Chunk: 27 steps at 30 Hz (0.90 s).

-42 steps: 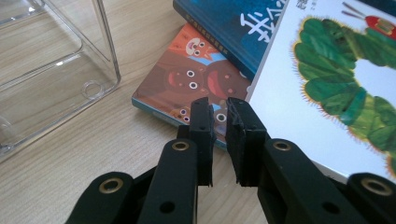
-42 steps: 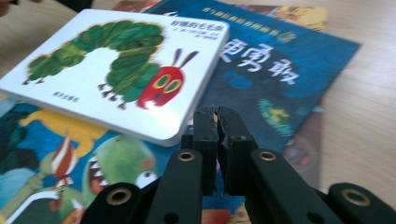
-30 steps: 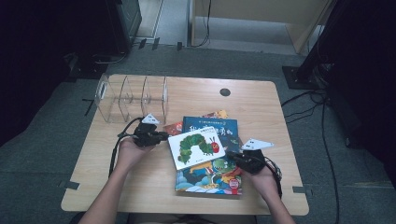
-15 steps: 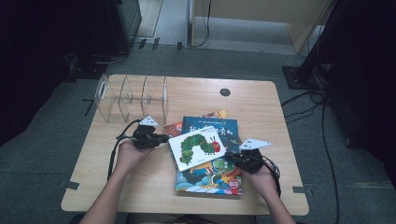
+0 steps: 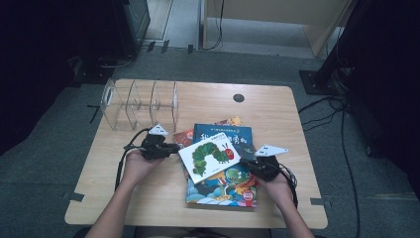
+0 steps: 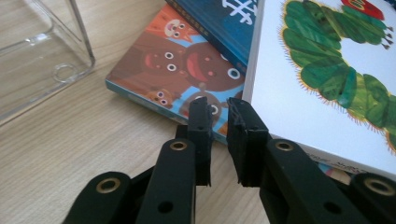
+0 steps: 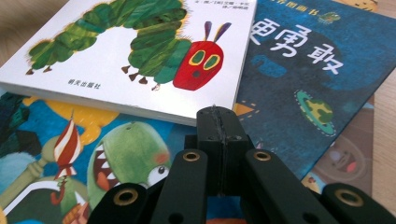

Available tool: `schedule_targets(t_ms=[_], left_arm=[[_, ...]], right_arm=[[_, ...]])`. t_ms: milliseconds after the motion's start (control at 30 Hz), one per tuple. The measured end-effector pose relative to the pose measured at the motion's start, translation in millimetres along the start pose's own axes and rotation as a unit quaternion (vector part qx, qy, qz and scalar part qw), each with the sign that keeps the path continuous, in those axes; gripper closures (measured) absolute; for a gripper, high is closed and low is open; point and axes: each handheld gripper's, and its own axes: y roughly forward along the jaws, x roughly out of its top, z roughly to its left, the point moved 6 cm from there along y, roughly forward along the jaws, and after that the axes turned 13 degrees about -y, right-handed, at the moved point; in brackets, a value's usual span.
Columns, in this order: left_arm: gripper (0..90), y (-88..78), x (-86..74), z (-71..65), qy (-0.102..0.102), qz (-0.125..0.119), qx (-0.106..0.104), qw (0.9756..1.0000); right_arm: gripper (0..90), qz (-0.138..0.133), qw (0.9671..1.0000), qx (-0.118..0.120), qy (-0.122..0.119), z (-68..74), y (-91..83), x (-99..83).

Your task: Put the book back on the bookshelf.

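A white caterpillar book (image 5: 209, 156) lies askew on top of a pile of picture books in the middle of the table. Under it are a blue book (image 5: 223, 135), a dinosaur book (image 5: 223, 186) and a book with brown faces (image 5: 184, 137). My left gripper (image 5: 176, 148) points at the white book's left edge (image 6: 327, 79). Its jaws (image 6: 218, 112) have just been opening and stand a little apart, with nothing between them. My right gripper (image 5: 247, 166) rests low over the dinosaur book (image 7: 93, 154), just short of the white book's edge (image 7: 135, 51), shut and empty (image 7: 218, 114).
A clear plastic rack (image 5: 138, 104) with upright dividers stands at the back left, close to the left gripper (image 6: 37, 56). A round cable hole (image 5: 238, 97) sits near the table's far edge. Bare wood (image 5: 297, 124) lies to the right of the books.
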Motion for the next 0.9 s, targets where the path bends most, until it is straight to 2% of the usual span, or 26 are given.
schedule_targets(t_ms=[267, 433, 533, 700, 767, 900], left_arm=[[80.0, -5.1, -7.6, -4.3, -0.015, 0.019, -0.010, 0.9996], [76.1, -9.4, -12.5, -5.3, -0.021, 0.023, -0.006, 0.9995], [70.7, -11.5, -15.1, -3.6, -0.028, 0.024, -0.007, 0.9993], [61.8, -14.9, -15.2, 0.6, -0.038, 0.012, -0.008, 0.9992], [54.4, -16.7, -15.2, 1.9, -0.035, 0.008, -0.008, 0.9993], [48.8, -23.2, -14.6, 3.8, -0.025, -0.005, -0.004, 0.9997]], right_arm=[[89.6, -0.007, 0.9999, 0.001, 0.010, -7.0, 3.4, 1.6], [89.6, -0.013, 0.9999, 0.002, 0.009, -8.9, 7.2, 3.8], [89.6, -0.012, 0.9998, 0.005, 0.012, -9.7, 9.4, 5.9], [89.6, -0.011, 0.9999, 0.005, 0.007, -11.0, 13.4, 9.1], [89.7, -0.012, 0.9999, 0.010, 0.006, -11.4, 16.5, 11.3], [89.6, -0.012, 0.9999, 0.009, -0.007, -10.7, 19.2, 13.5]])
